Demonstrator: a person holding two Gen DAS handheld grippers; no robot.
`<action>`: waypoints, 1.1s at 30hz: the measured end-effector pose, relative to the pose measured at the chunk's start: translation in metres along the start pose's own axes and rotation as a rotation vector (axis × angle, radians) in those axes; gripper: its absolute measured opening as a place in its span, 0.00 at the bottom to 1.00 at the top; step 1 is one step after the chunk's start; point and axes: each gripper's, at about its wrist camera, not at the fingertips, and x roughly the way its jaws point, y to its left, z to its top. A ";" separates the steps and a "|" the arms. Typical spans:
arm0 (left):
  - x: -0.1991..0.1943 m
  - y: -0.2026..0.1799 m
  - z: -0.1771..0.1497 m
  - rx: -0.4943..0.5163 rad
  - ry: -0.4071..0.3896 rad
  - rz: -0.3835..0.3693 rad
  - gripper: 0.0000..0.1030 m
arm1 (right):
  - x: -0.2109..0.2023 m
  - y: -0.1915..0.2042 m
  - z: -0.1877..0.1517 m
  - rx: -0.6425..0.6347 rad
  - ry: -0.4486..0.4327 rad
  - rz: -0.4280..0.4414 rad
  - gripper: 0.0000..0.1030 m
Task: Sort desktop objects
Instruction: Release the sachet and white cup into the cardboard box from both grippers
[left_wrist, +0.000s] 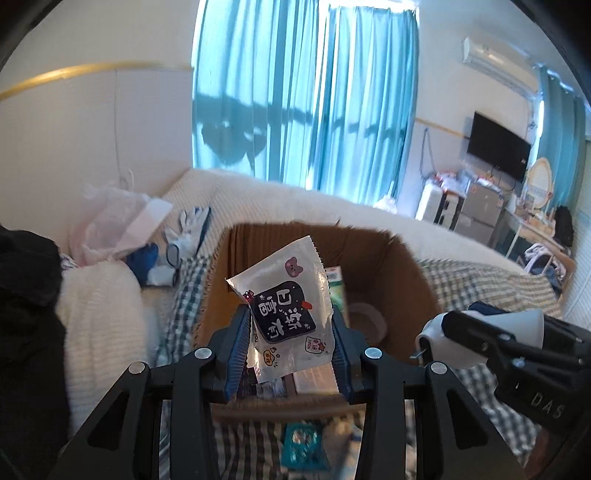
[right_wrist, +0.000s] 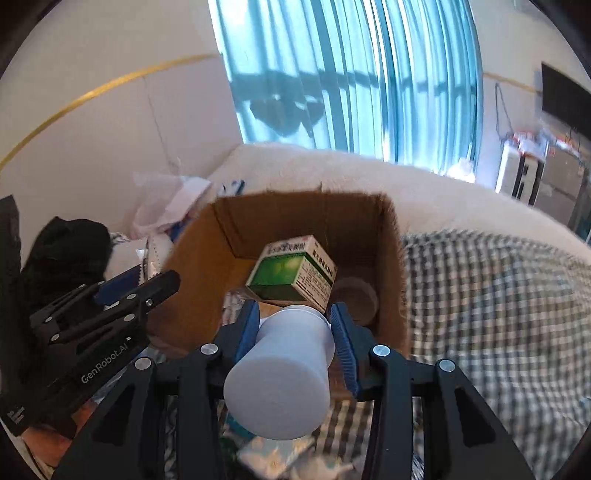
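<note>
On the left, the left gripper (left_wrist: 291, 325) clamps its blue pads on a white plastic snack packet with a dark blue label (left_wrist: 286, 306), held above the open brown cardboard box (left_wrist: 406, 266). To the right, the right gripper (right_wrist: 293, 325) grips a white plastic cup (right_wrist: 284, 373) sideways, over the box holding a green-and-white carton (right_wrist: 291, 273).

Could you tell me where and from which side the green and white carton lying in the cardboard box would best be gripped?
Probably across its two long side faces, coming from above through the open top of the cardboard box. The green and white carton lies tilted with its broad green face up, so fingers should tilt with it. Both grippers are full: the right gripper holds a white cup, the left gripper a snack packet.
</note>
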 end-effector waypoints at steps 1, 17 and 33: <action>0.020 0.003 0.001 -0.013 0.031 -0.008 0.40 | 0.011 -0.003 -0.001 0.005 0.009 -0.004 0.39; 0.025 -0.006 -0.015 0.053 0.057 0.084 0.91 | -0.061 -0.023 0.009 0.096 -0.132 -0.089 0.72; -0.170 -0.037 -0.005 0.002 -0.031 0.043 1.00 | -0.239 0.021 -0.048 0.019 -0.217 -0.094 0.72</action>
